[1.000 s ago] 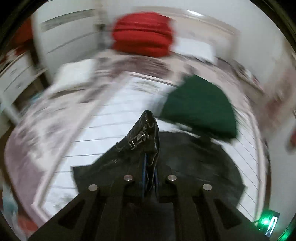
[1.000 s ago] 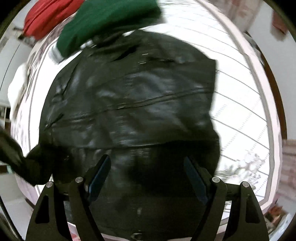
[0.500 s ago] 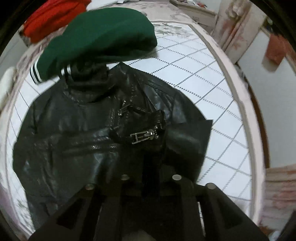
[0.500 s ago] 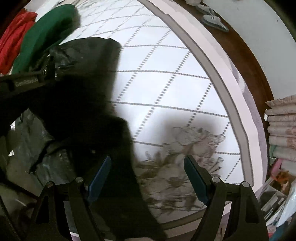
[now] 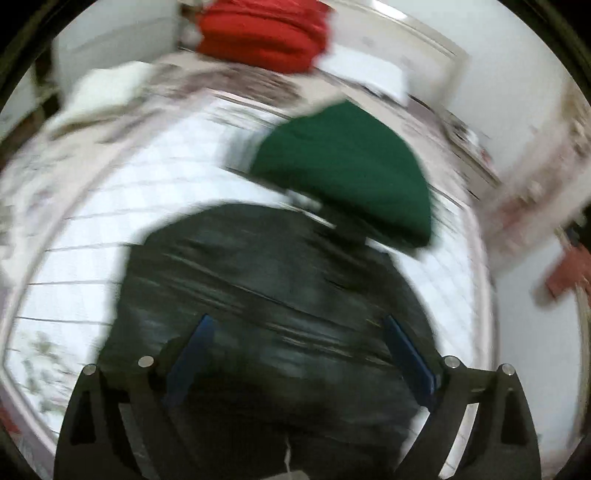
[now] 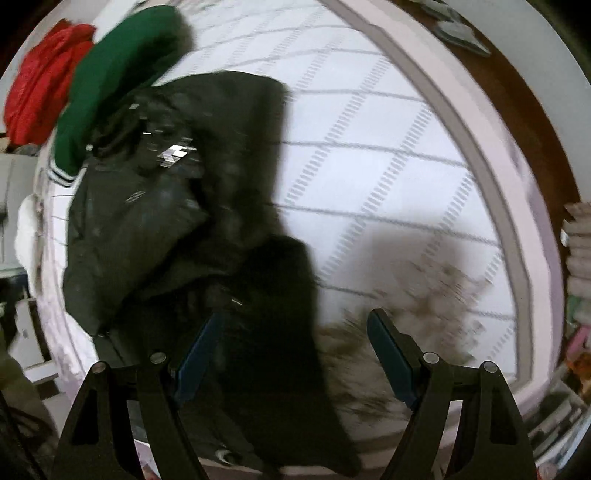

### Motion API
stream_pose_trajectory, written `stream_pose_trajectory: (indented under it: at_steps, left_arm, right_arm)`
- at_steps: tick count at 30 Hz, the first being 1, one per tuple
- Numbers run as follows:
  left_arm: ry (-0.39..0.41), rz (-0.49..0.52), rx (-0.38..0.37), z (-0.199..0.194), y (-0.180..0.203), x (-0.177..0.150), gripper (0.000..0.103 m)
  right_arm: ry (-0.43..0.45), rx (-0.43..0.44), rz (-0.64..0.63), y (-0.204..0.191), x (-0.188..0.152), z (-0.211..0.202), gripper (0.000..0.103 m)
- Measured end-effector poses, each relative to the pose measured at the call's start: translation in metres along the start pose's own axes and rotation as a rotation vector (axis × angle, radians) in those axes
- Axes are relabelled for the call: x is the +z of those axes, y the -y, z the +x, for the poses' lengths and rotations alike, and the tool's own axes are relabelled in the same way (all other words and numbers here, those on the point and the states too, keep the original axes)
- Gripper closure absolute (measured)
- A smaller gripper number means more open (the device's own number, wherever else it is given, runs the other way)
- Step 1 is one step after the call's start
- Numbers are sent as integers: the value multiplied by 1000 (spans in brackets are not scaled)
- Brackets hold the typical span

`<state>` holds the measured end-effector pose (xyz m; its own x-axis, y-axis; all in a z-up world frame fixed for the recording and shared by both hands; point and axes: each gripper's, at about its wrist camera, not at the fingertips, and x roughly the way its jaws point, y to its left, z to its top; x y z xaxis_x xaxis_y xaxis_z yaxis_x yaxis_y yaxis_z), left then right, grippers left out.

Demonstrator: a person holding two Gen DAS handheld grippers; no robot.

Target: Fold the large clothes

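A black leather jacket [image 5: 266, 295] lies partly folded on a bed with a white checked cover [image 5: 92, 258]. It also shows in the right wrist view [image 6: 177, 206], with a zipper pull glinting near its collar. My left gripper [image 5: 295, 332] is open and empty, low over the jacket's lower part. My right gripper [image 6: 291, 332] is open and empty above the jacket's right edge and the bedcover [image 6: 388, 184]. Both views are motion-blurred.
A folded green garment [image 5: 351, 173] rests on the jacket's collar end; it also shows in the right wrist view [image 6: 118, 66]. A red bundle [image 5: 262, 33] and a white item [image 5: 107, 88] lie further back. The bed edge [image 6: 491, 192] runs along the right.
My left gripper let go of the jacket flap with the buckle and opened, then pulled back. The jacket lies folded over itself. My right gripper shifted slightly, staying open.
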<state>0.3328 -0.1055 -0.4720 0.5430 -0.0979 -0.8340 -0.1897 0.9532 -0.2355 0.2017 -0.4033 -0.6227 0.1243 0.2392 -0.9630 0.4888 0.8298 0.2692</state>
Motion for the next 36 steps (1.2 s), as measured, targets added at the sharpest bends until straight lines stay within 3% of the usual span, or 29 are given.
stream_pose_trajectory:
  at_steps: [2, 5, 8, 11, 13, 14, 15, 17, 20, 22, 25, 26, 27, 28, 30, 33, 36]
  left_arm:
    - [21, -4, 109, 6, -31, 3, 8]
    - [-29, 13, 241, 29, -64, 1, 8]
    - [-64, 39, 383, 52, -91, -7, 8]
    - [-78, 66, 456, 60, -103, -9, 8]
    - [-103, 79, 483, 69, -106, -9, 8]
    - [-110, 79, 490, 72, -109, -10, 8]
    - [-117, 79, 495, 74, -108, -11, 8]
    - [-120, 80, 493, 78, -107, -8, 8]
    - [-124, 105, 486, 83, -101, -6, 7]
    - [-131, 114, 483, 88, -100, -4, 8]
    - [-146, 124, 458, 92, -95, -4, 8]
    - [-150, 126, 451, 93, -94, -4, 8]
    - [-156, 132, 448, 95, -92, -6, 7]
    - [-160, 138, 444, 97, -92, -7, 7]
    - [-168, 143, 443, 100, -91, -9, 8]
    - [-174, 148, 440, 103, -91, -11, 7]
    - [-178, 153, 433, 106, -91, -12, 7]
  right_arm:
    - [15, 25, -23, -18, 13, 4, 20]
    - [61, 53, -50, -43, 35, 8, 20]
    - [96, 12, -76, -64, 64, 23, 20]
    - [50, -31, -144, -88, 87, 53, 22]
    - [24, -137, -211, -99, 89, 69, 47]
    - [43, -207, -237, -102, 87, 71, 64]
    - [61, -226, -250, -103, 84, 68, 77]
    - [102, -248, -278, -103, 77, 56, 91]
    - [144, -225, -218, -88, 67, 32, 98]
    - [125, -176, -134, -71, 67, 20, 98]
    - [97, 36, -3, -50, 74, 3, 94]
    - [111, 109, 10, -48, 78, -3, 79]
    - [118, 135, -5, -50, 81, -4, 57]
    - [117, 163, -22, -53, 86, -1, 51]
    - [83, 231, -20, -58, 95, 15, 50]
    - [8, 164, -48, -69, 103, 55, 50]
    - [-41, 156, -67, -76, 105, 81, 50]
